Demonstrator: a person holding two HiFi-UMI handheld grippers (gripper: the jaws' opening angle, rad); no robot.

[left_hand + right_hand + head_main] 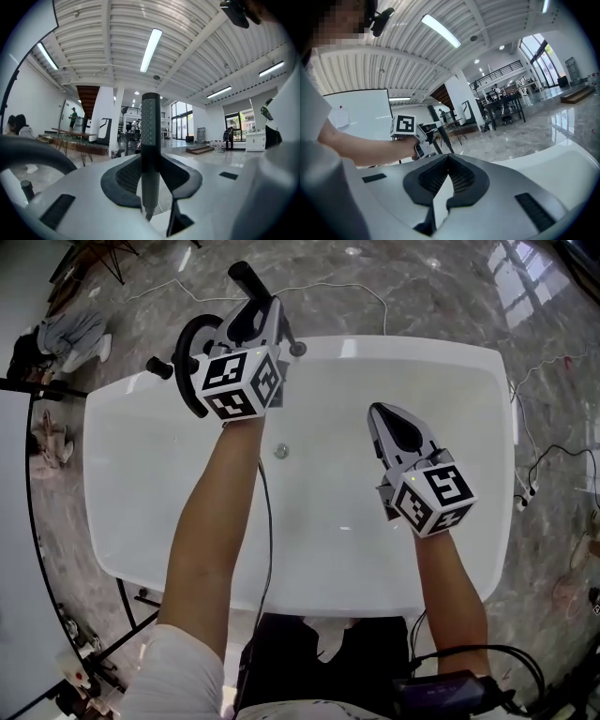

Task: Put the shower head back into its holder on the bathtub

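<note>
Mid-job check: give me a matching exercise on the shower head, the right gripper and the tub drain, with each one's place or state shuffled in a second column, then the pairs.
1. shower head
2. right gripper
3. drain

A. set in the floor of the bathtub
B. handle clamped between the jaws of the left gripper
C. shut with nothing in it, over the bathtub

Pairs: 1-B, 2-C, 3-A

grey-white left gripper (261, 315), right gripper (382, 413), black-white marker cubes (239, 381); white sleeve (173, 676).
</note>
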